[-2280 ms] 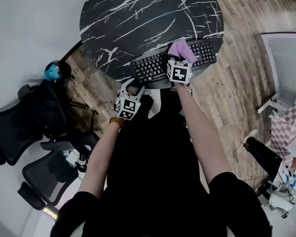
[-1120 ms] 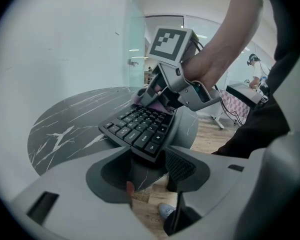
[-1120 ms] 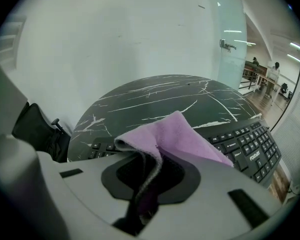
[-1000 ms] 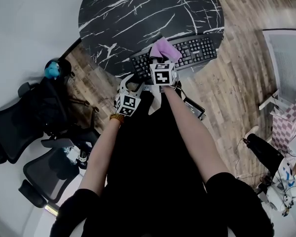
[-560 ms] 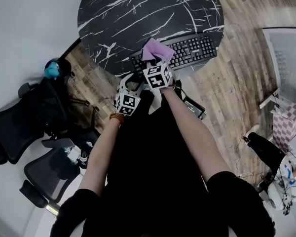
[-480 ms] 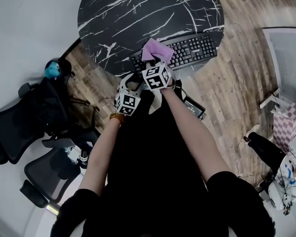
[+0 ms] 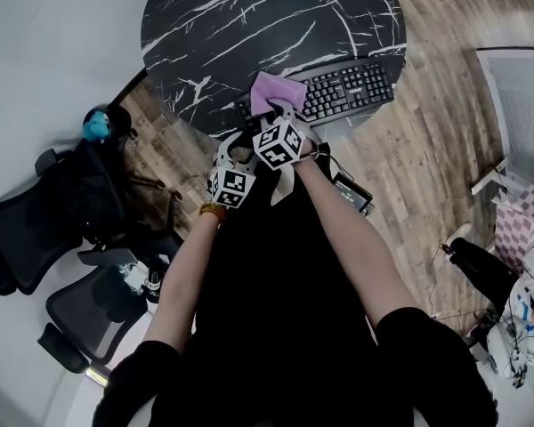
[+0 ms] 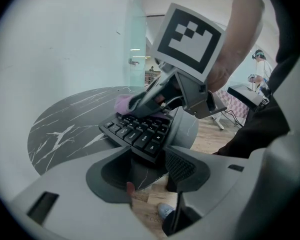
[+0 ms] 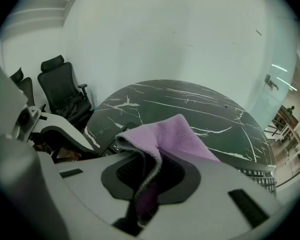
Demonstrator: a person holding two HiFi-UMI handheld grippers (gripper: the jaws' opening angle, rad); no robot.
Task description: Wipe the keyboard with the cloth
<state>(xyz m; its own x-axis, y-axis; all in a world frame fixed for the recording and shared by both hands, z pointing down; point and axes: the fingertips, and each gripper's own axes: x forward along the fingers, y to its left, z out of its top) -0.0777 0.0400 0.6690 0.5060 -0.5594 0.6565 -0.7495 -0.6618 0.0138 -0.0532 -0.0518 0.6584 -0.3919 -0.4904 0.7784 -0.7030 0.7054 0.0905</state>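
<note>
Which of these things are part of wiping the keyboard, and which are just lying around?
In use: keyboard; purple cloth, clamped in the right gripper; left gripper, jaws apart at the keyboard's corner; marble table.
Lying about: office chairs; blue object near them; dark flat device on the floor.

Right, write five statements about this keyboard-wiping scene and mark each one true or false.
1. The right gripper is shut on the purple cloth. True.
2. In the head view the cloth sits over the right end of the keyboard. False: it is over the left end.
3. The table is round and black with white veins. True.
4. The left gripper has its fingers pressed together. False: they stand apart.
5. The keyboard is white. False: it is black.
</note>
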